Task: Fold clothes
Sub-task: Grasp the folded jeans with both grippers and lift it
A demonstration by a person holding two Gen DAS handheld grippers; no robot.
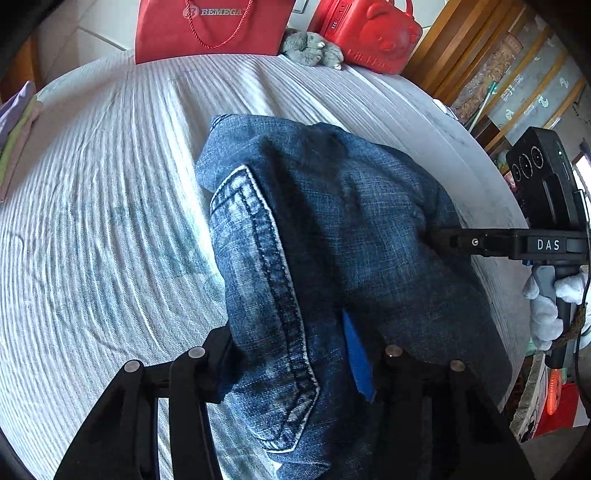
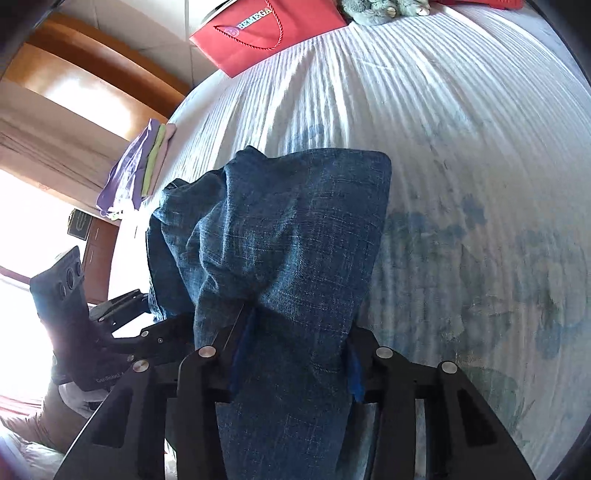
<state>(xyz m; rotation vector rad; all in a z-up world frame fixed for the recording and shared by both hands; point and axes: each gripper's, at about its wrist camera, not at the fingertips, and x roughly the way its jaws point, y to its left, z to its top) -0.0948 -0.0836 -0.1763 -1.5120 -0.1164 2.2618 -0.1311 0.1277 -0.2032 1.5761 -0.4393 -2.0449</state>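
Currently both grippers are clamped on the jeans (image 1: 332, 229), which lie bunched on the white ribbed bedspread (image 1: 110, 206).

Left gripper (image 1: 295, 369): denim fills the gap between its fingers, blue pad (image 1: 356, 354) pressed against the cloth. Seamed pocket edge runs from between the fingers up and away toward the far side of the bed. So it is holding fabric, jaws partly closed around a thick fold.

Right gripper (image 2: 291, 362): same story. A folded band of denim passes straight between the fingers, blue pads on both sides pressed into it. Holding, about half closed.

In the left wrist view the right gripper (image 1: 454, 240) comes in from the right edge and bites the right side of the pile; a white-gloved hand (image 1: 546, 310) holds its handle.

Jeans long axis: runs away from both cameras, from the grippers toward the red gift bag (image 1: 210, 29) at the far edge. Far end of the fold in the right wrist view is a squared-off edge lying flat on the bedspread.

Stack of folded clothes (image 2: 136, 166) sits at the left edge of the bed, well apart from the jeans. Grey plush toy (image 1: 314, 48) and red bear-face case (image 1: 373, 33) are at the far edge.
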